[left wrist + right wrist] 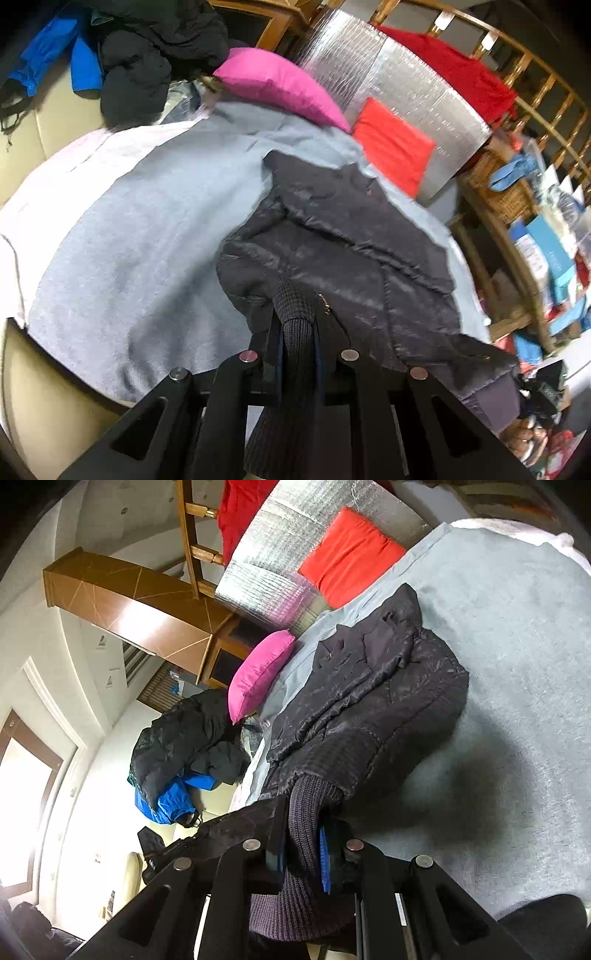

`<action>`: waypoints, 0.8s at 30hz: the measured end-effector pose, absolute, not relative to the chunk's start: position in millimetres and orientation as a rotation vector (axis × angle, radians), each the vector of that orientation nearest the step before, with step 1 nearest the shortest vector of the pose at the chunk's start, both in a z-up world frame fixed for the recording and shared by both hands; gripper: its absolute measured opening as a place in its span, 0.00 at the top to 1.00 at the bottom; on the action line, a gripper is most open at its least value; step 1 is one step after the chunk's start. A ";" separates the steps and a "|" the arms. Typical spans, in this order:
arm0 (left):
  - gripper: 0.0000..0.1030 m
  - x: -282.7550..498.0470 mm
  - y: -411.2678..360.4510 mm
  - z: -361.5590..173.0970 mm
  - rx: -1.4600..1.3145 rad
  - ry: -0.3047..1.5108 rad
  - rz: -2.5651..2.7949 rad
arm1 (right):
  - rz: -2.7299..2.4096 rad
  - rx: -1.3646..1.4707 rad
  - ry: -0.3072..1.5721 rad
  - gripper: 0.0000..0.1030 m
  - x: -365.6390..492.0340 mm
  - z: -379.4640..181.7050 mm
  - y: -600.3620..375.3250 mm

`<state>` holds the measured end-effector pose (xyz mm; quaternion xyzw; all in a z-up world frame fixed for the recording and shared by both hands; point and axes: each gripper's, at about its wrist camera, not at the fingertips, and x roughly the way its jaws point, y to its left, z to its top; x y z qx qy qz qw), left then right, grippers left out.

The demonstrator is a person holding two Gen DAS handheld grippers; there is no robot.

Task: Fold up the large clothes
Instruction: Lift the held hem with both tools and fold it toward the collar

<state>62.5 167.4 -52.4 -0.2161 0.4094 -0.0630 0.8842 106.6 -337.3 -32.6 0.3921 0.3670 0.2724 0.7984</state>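
Note:
A dark navy padded jacket [351,236] lies crumpled on a grey blanket [129,229] that covers a bed. My left gripper [295,332] is shut on the jacket's ribbed knit hem [295,314] and holds it lifted at the near edge. In the right wrist view the same jacket [369,701] lies on the blanket [517,664]. My right gripper [303,842] is shut on another part of the ribbed knit band [306,812], with a blue pad [324,860] showing beside it.
A pink pillow [280,88], an orange-red cushion [391,147] and a silver quilted board [388,81] lie at the head of the bed. A pile of black and blue jackets [147,55] sits at the far left. Cluttered wooden shelves [535,221] stand at the right.

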 end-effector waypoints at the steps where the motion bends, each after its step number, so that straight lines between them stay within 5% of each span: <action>1: 0.87 62.4 166.3 -54.2 -0.442 0.857 -0.122 | 0.583 0.839 0.794 0.86 107.9 -33.9 -336.3; 24: 0.87 57.7 159.2 -55.2 -0.371 0.857 -0.092 | 0.552 0.823 0.784 0.86 113.5 -26.8 -328.6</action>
